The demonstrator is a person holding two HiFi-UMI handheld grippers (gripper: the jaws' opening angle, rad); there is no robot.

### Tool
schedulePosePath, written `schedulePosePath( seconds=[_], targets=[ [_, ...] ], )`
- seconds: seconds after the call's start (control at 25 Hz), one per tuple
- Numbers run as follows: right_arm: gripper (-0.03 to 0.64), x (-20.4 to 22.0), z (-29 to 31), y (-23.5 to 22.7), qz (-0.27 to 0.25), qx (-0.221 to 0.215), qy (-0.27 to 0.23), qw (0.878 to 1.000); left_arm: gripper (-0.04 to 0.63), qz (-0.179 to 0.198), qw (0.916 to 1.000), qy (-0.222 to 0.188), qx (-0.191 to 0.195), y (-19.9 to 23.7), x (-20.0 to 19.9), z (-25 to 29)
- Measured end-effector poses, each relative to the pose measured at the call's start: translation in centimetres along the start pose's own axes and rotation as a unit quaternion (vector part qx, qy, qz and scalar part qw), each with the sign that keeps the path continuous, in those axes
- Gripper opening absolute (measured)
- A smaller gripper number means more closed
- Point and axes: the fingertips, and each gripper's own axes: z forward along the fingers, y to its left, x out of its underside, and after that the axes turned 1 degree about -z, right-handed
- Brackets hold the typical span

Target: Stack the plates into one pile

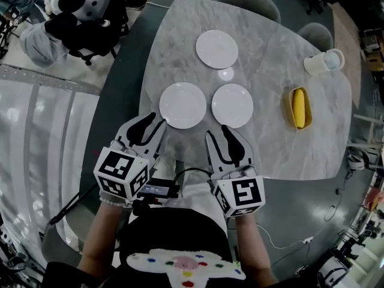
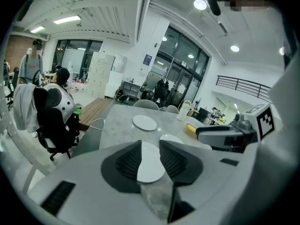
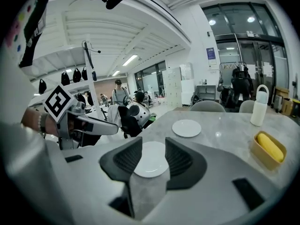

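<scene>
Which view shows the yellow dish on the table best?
The head view: the yellow dish is seen whole from above, nothing covering it. The right gripper view shows the dish side-on near the picture's edge, warped. The left gripper view catches only a small, distant yellow sliver.

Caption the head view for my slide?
Open left gripper faces left plate, open right gripper faces right plate; far plate beyond.

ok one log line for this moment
stack: none yet | far plate, near-left plate, near-right plate: apart on table | left gripper: open, empty, at near-left plate | right gripper: open, empty, short of near-right plate
</scene>
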Motion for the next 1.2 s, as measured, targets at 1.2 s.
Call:
schedulePosePath(
  seconds=[1.2],
  targets=[
    [0.132, 3.2, 3.4, -2.1, 0.048, -0.065, 0.041, 0.996, 0.138, -0.199, 0.9736, 0.069, -0.089, 4.7, 10.3, 6.0]
  ],
)
